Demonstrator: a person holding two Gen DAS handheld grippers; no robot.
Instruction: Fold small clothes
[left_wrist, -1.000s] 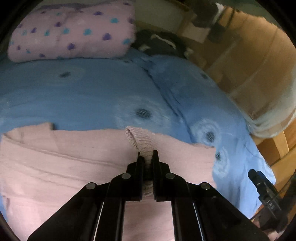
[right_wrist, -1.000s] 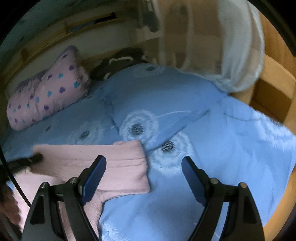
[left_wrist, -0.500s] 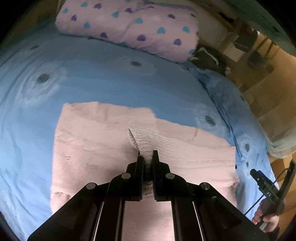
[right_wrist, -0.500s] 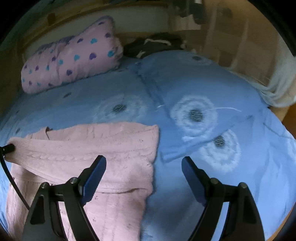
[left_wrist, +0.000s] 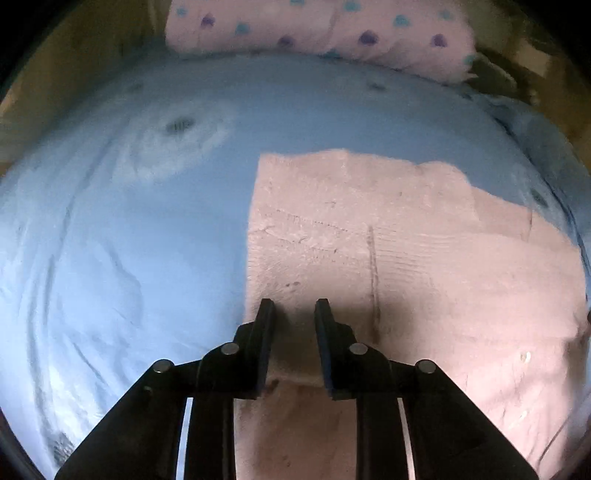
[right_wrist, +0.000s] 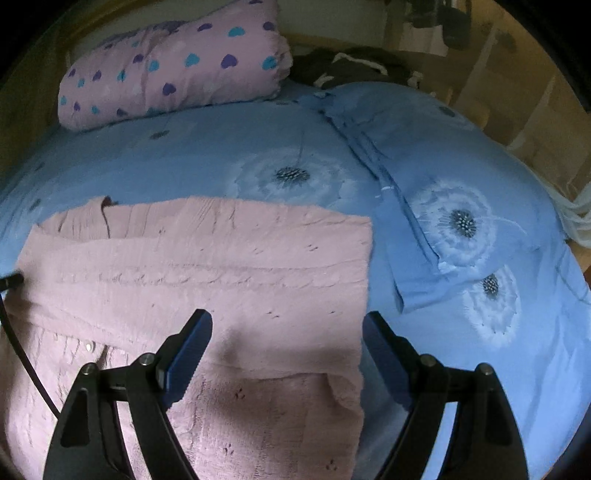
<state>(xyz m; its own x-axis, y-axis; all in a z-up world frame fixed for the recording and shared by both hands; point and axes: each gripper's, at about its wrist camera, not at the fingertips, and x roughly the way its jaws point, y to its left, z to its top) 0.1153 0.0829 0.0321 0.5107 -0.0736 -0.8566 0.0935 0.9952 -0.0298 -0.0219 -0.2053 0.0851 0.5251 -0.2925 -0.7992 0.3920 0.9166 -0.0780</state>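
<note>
A pink knitted sweater lies folded flat on the blue bed cover. It also shows in the right wrist view, filling the lower left. My left gripper is open a little, empty, and sits low over the sweater's left edge. My right gripper is wide open and empty, hovering over the sweater's right part near its right edge. A tip of the left gripper shows at the far left of the right wrist view.
A pink pillow with blue and purple hearts lies at the head of the bed. Dark clothes lie beside it. A folded blue duvet with dandelion prints covers the right side. Wooden bed frame stands on the right.
My left gripper has let go of the sweater's ribbed edge, opened and swung left. The folded part now lies flat. My right gripper has come down closer over the sweater.
</note>
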